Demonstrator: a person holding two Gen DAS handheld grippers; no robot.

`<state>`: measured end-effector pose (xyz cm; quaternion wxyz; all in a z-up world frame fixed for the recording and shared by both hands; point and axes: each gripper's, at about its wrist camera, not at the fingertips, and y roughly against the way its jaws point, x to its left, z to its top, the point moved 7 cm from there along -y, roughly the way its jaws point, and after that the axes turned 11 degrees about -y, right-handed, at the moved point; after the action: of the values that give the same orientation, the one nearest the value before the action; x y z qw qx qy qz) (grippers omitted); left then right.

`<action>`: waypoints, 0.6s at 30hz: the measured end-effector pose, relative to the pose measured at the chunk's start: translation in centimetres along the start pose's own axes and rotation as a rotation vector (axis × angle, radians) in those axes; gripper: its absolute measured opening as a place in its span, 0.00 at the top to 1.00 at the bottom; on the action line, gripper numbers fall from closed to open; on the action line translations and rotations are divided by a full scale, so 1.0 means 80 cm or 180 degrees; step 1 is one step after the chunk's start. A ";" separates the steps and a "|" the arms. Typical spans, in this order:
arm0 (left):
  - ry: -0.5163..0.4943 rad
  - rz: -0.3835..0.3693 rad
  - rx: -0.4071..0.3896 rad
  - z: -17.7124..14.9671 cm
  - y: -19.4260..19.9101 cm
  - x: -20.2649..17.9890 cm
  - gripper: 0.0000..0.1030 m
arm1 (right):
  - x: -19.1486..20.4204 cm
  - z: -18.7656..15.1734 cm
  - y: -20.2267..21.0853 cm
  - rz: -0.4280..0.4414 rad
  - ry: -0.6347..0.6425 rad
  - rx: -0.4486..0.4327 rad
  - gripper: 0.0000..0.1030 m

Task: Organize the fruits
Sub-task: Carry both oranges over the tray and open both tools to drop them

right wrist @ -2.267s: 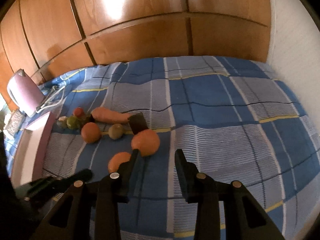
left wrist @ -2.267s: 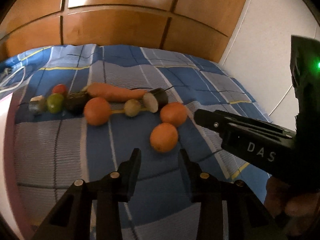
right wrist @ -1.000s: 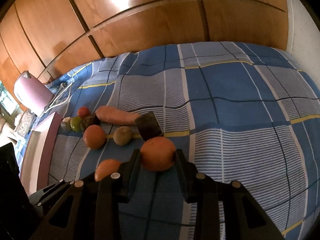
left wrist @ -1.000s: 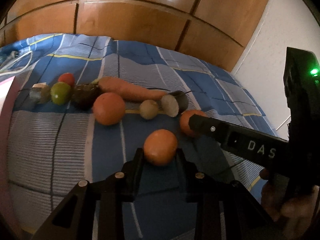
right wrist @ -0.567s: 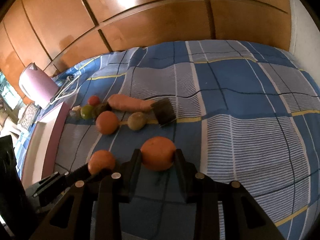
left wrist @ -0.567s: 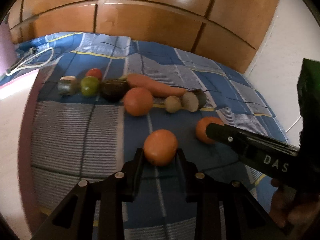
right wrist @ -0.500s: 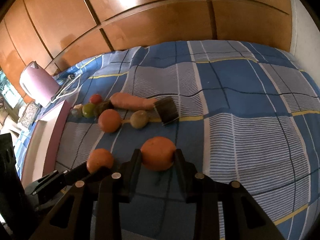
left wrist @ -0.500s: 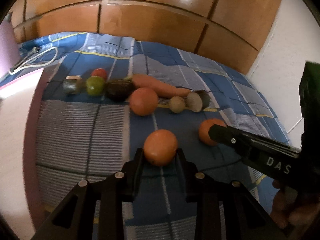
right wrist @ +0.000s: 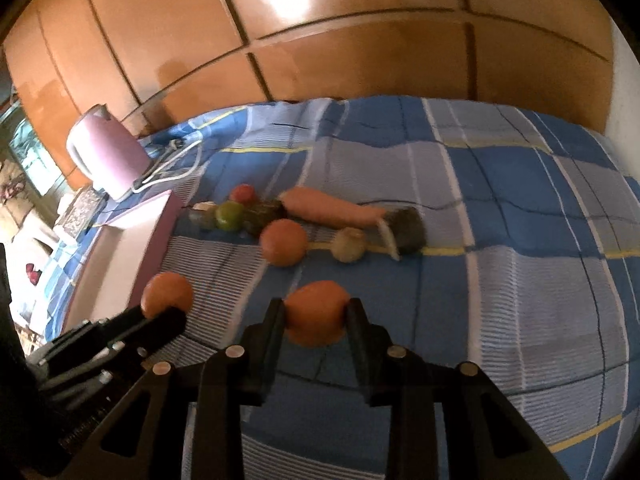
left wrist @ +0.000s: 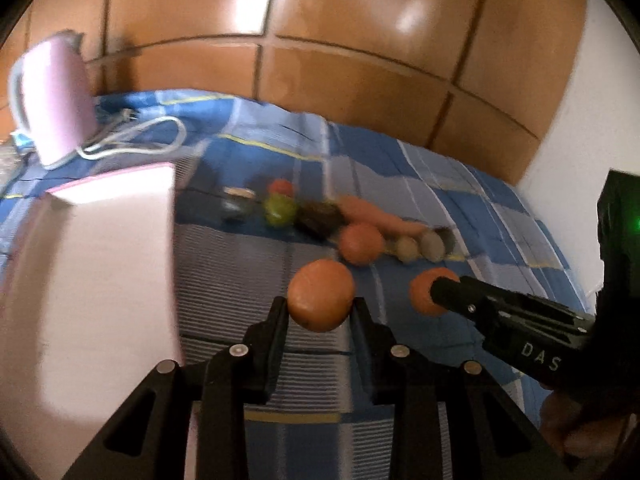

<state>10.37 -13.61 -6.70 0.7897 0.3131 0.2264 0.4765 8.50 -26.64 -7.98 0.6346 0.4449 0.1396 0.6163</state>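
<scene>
Three oranges (right wrist: 283, 247), two tool-held

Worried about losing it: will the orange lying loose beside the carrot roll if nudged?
Probably. The loose orange looks round and rests on a soft blanket, so it may roll, though slowly. The carrot behind could stop it.

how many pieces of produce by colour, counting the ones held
orange: 3
salmon carrot: 1
green: 1
red: 1
tan round: 1
dark: 2
greyish, too blurred to name: 1
total: 10
</scene>
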 end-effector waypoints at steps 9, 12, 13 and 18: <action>0.0328 0.0430 -0.0058 -0.009 0.045 0.098 0.69 | 0.091 -0.006 -0.007 0.0339 0.0407 0.0104 0.70; 0.0443 0.0586 -0.0059 -0.018 0.062 0.132 0.69 | 0.128 -0.012 -0.009 0.0494 0.0559 0.0171 0.70; 0.0476 0.0619 -0.0068 -0.021 0.067 0.143 0.69 | 0.138 -0.014 -0.010 0.0532 0.0606 0.0190 0.70; 0.0574 0.0836 0.0010 -0.041 0.082 0.185 0.69 | 0.209 -0.032 -0.016 0.0724 0.0952 0.0287 0.70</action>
<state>10.75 2.85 -5.23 0.6966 0.2972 0.2541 0.6016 10.90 -10.25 -4.16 0.5124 0.3892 0.2087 0.7364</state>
